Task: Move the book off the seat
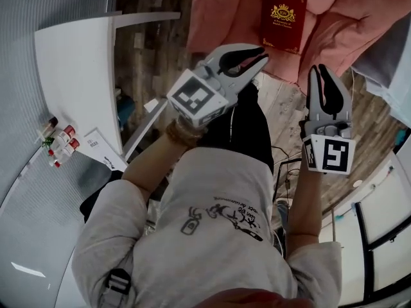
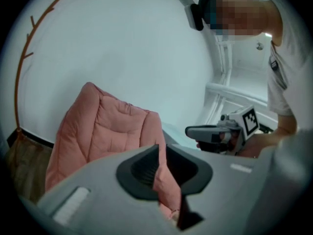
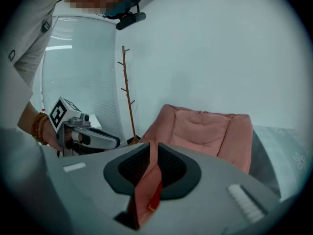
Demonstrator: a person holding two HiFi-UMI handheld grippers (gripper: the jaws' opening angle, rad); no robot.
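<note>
Head view: the red book [image 1: 282,19] lies flat in the middle of the pink chair's [image 1: 215,11] seat. The left gripper [image 1: 262,59] and right gripper [image 1: 320,70] hover near the seat's front edge, clear of the book.

Left gripper view: the jaws stand barely apart, with nothing in the slit and the chair beyond.

Right gripper view: the same thin, empty slit, with a sliver of the book's red showing through.
</note>
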